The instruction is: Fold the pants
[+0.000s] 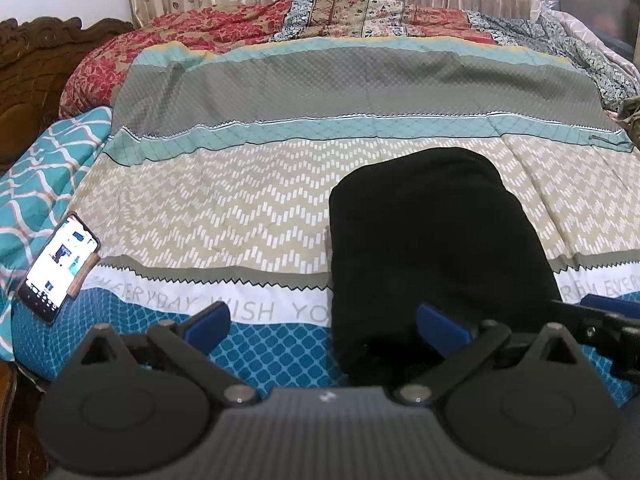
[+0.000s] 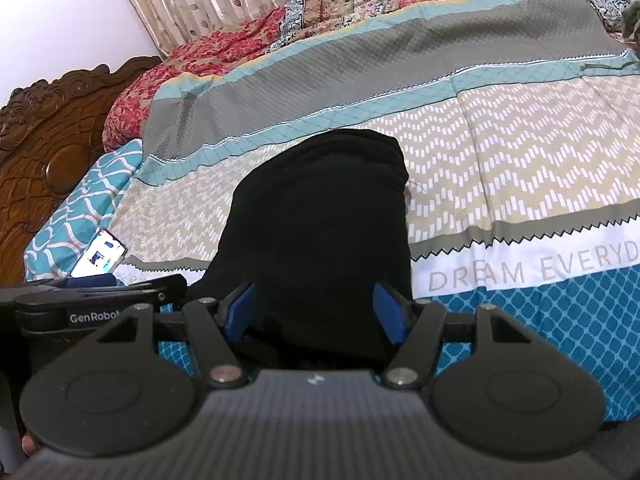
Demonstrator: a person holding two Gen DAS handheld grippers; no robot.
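Although the black soft fabric pants (image 2: 320,236) already lay as a compact folded bundle on the striped and chevron-patterned bedcover (image 1: 240,208), the work could still be spoiled from this position. The bundle rested near the front edge of that bedcover, across its beige chevron band, its white lettered band and its blue lattice band.

The left gripper (image 1: 324,326), black with blue pads, was spread fully wide. Its one pad (image 1: 442,326) stood over the near left corner of the pants and the other was over the bare bedcover, so nothing was pinched. The right gripper (image 2: 316,306) was half spread, with both blue pads (image 2: 386,310) on either side of the near end of the pants. I could not tell if the pads pressed the cloth or only stood beside it.

My judgement was that the main danger was at the right gripper. If a pad was caught in the top layer, lifting it away could pull this layer and open the fold. The bundle was thick and rounded, so a push from the left pad could also slide the layers apart. The near end lay close to the edge of the bedcover, and a drag toward the person could take it over this edge.

The lit smartphone (image 1: 60,266) leaned at the left side of the bedcover, well apart from the pants.
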